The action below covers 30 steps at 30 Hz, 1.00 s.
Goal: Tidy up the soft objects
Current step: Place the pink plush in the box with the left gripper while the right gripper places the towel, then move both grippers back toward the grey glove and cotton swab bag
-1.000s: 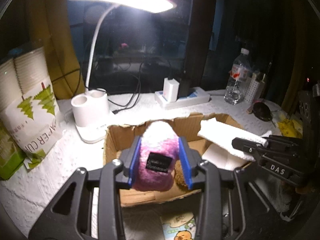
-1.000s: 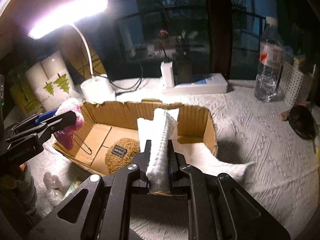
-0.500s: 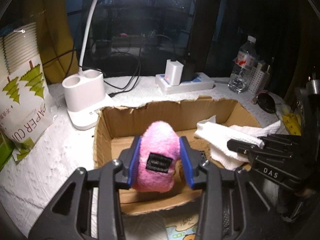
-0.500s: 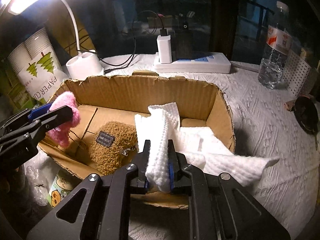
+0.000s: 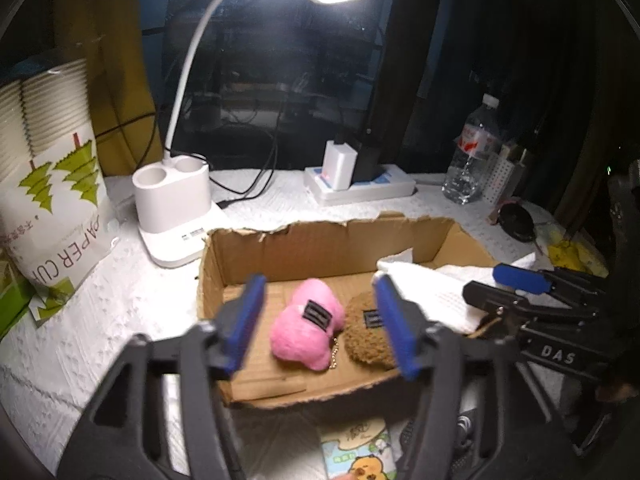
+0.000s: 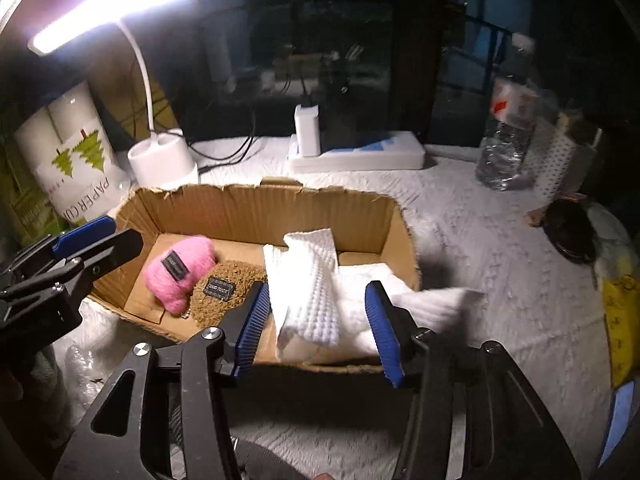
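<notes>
The left gripper [image 5: 320, 320] hangs wide open and empty, the fuzzy pink plush [image 5: 306, 330] just ahead inside the cardboard box [image 5: 328, 240], touching the nubbly brown plush [image 5: 366, 338]. The right gripper [image 6: 316, 324] is spread wide too, holding nothing; the waffle-textured white cloth [image 6: 308, 288] between its fingers drapes over the box's torn rim and could slide out.

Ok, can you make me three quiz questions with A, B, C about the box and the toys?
1. Where is the pink plush?
A. in the box
B. on the lamp
C. beside the bottle

2. How many plush toys lie in the box?
A. one
B. two
C. four

3. How is the left gripper?
A. shut on the plush
B. shut on the towel
C. open

Answers: 1 A, it lies on the box floor. 2 B, pink one and brown plush. 3 C, its blue pads stand apart, holding nothing.
</notes>
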Available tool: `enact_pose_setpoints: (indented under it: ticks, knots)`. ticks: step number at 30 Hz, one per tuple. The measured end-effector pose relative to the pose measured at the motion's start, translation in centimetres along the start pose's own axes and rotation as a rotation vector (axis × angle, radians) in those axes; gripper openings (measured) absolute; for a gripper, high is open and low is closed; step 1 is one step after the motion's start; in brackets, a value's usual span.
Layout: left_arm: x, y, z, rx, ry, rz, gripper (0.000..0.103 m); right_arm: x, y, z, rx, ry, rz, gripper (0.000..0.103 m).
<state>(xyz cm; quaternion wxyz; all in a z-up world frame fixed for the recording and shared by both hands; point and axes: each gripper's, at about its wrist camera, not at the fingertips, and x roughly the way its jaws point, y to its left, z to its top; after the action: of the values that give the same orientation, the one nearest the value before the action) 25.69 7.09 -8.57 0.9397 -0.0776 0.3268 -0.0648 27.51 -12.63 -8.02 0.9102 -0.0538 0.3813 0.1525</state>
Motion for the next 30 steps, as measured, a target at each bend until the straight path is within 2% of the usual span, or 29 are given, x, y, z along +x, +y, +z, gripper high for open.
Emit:
enact_pose_setpoints:
  ticks: [1, 17, 25, 28, 30]
  knots:
    - [-0.4, 0.1, 0.0, -0.006, -0.007, -0.002, 0.074, -0.4, 0.0, -0.1, 0.003, -0.007, -0.002, 0.054]
    - [-7.2, 0.1, -2.4, -0.01, -0.078, 0.039, 0.08, -5.7, 3.1, -1.9, -0.023, -0.093, 0.031, 0.061]
    - [-10.0, 0.1, -4.5, -0.015, -0.095, 0.054, 0.08, -7.5, 4.8, -3.2, -0.048, -0.105, 0.035, 0.063]
    - [-10.8, -0.1, -5.2, -0.014, -0.099, 0.052, 0.08, -8.1, 5.1, -3.9, -0.051, -0.105, 0.034, 0.07]
    - [-11.3, -0.3, -5.9, -0.014, -0.098, 0.052, 0.08, -8.4, 5.2, -4.5, -0.054, -0.102, 0.034, 0.071]
